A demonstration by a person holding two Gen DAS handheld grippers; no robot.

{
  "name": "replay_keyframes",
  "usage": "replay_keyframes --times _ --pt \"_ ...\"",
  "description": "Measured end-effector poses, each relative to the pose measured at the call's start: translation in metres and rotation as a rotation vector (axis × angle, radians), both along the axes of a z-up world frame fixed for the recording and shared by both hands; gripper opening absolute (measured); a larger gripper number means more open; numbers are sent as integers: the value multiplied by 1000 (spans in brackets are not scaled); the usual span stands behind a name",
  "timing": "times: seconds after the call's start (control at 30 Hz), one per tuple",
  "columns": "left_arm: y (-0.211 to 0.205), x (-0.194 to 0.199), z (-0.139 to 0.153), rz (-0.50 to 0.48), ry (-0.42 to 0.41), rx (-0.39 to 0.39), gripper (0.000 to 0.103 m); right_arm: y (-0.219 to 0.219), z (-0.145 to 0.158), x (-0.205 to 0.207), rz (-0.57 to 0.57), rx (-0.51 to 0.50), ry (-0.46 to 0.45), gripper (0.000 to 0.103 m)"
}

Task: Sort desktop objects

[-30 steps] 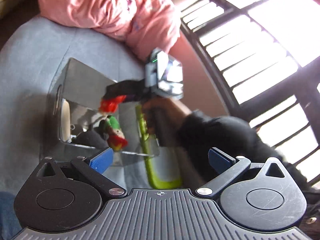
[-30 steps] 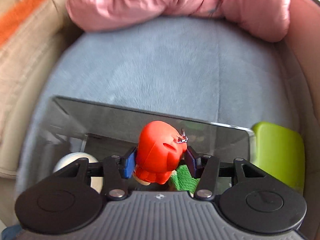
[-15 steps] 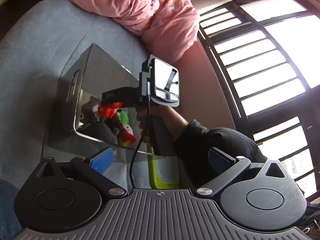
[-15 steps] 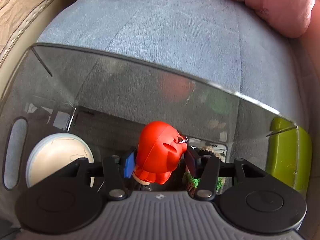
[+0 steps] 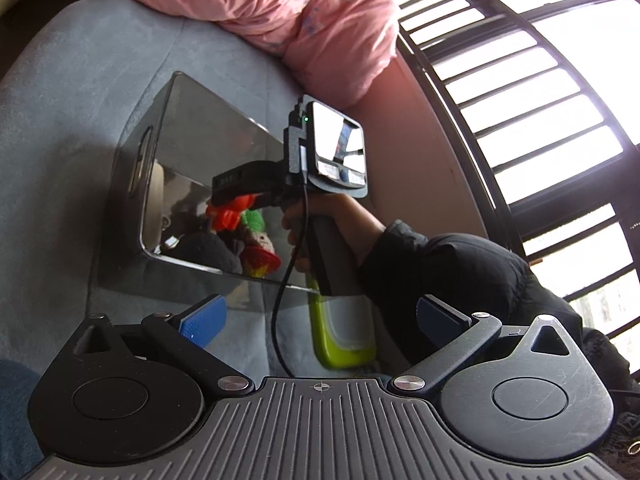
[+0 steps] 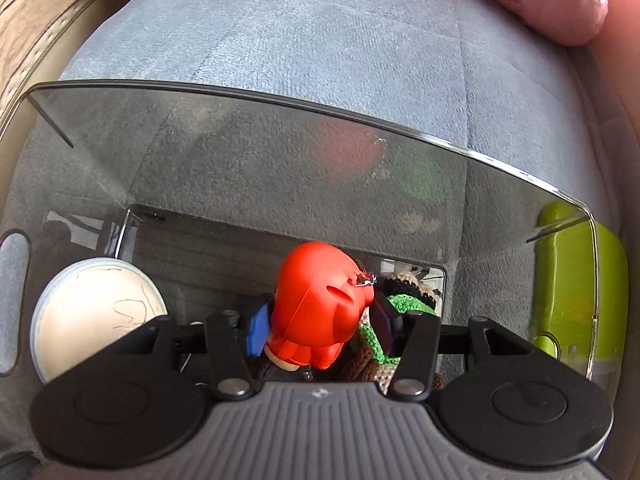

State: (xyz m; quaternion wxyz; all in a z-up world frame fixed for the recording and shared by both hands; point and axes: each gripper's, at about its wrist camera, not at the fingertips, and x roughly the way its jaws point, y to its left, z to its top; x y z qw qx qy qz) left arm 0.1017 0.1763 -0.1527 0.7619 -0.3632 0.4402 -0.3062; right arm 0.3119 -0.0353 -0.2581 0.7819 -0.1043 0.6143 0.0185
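Right claw [image 6: 318, 322] grips red figurine [image 6: 320, 312], head tilted up-right, over clear bin [image 6: 280, 160].

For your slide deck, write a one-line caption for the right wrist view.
Right tongs grip a red toy figure inside a clear plastic bin, beside a crocheted doll and round white lid.

A clear, glossy smoked-plastic box [image 6: 280, 152] sits on matt, napped blue-grey fabric [image 6: 340, 40]. Inside, a smooth, shiny red plastic figure [image 6: 316, 312] is next to a rough crocheted yarn doll [image 6: 404, 304]. Beside the box is a glossy lime-green plastic case [image 6: 576, 272]. Soft pink cloth [image 5: 280, 12] lies crumpled behind.
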Motion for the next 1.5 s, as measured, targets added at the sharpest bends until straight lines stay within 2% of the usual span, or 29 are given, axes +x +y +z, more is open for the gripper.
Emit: replay_keyframes --times 0.33,0.37,0.47,0.6,0.83,0.93,1.03,1.13,1.2,1.4,1.5 --pt "4 -1 -3 8 11 4 103 -7 5 -1 -23 15 10 55" --pt "4 -1 -3 6 13 7 103 -8 6 -1 -27 19 12 56" --pt "3 -2 -3 0 19 18 103 -13 13 -2 -24 48 5 75" --pt "0 -2 -3 -1 28 32 103 -26 39 -10 -26 122 -17 74" --pt "-10 5 -12 0 87 83 103 -90 100 -46 -101 369 -72 73" --pt "-12 8 -14 12 116 112 103 -133 120 -66 -146 460 -138 71" --pt "-12 14 -12 42 134 147 103 -176 130 -85 -195 472 -236 69" --pt "-4 38 -19 51 162 148 103 -212 125 -99 -249 449 -297 66" --pt "2 56 -25 52 182 144 103 -227 113 -104 -256 454 -290 55" --pt "19 109 -42 58 243 132 103 -243 83 -110 -255 637 -302 52" --pt "28 136 -51 60 274 126 103 -241 72 -104 -222 692 -302 52"
